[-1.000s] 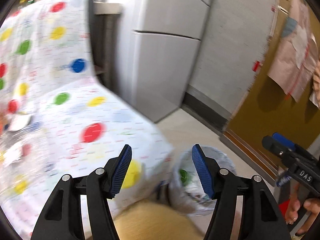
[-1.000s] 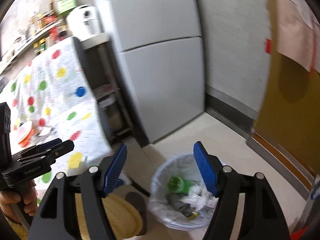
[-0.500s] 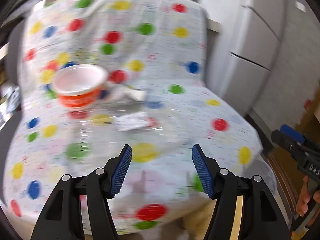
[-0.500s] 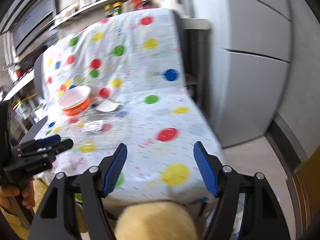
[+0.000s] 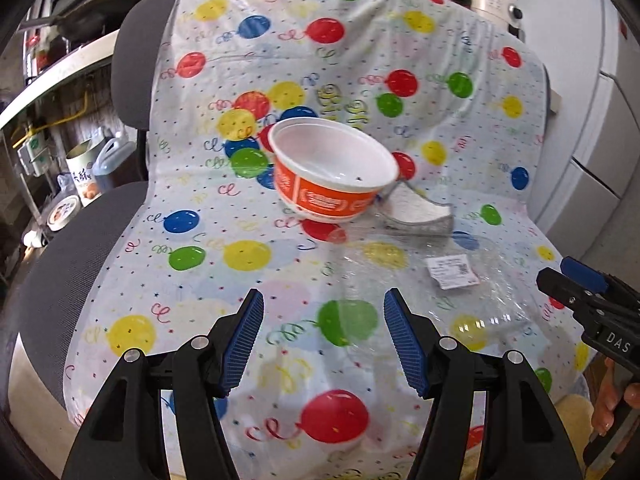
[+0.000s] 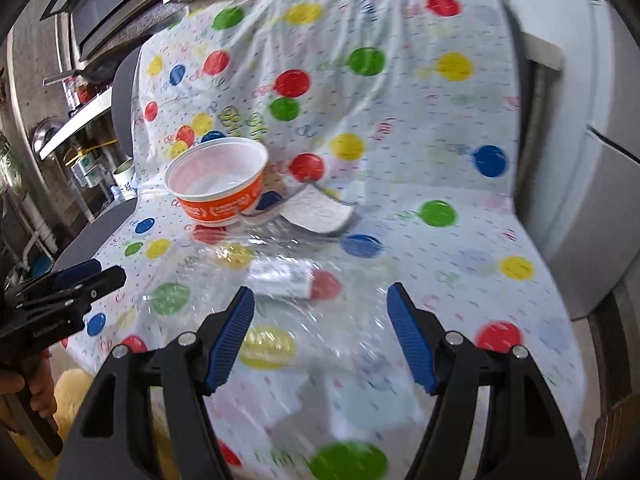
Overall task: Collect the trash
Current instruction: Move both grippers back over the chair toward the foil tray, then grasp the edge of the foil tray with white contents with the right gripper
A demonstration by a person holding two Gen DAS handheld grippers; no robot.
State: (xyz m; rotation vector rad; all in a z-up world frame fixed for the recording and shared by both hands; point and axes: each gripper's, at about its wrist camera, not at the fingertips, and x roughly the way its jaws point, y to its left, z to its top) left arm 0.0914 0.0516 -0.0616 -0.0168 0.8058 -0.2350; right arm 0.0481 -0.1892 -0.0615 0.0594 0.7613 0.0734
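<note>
Left wrist: bowl (image 5: 334,176) beyond wrapper (image 5: 440,296).

- Cover (image 5: 280,264): thin, matt, balloon-printed sheet.
- Bowl (image 5: 334,170): glossy plastic or paper, smooth white inside.
- Wrapper (image 5: 432,300): clear, shiny, crinkled plastic.
- Chair (image 5: 56,264): dark mesh cloth.

Bowl (image 5: 334,172): orange-and-white, empty, sitting upright on seat.
Lid (image 5: 416,212): lying just beside bowl.
Clear wrapper (image 5: 432,280): labelled, lying flat, nearer.

Balloon-print covered chair (image 5: 168,208) — bowl (image 5: 334,176), clear wrapper (image 5: 432,292)
</note>
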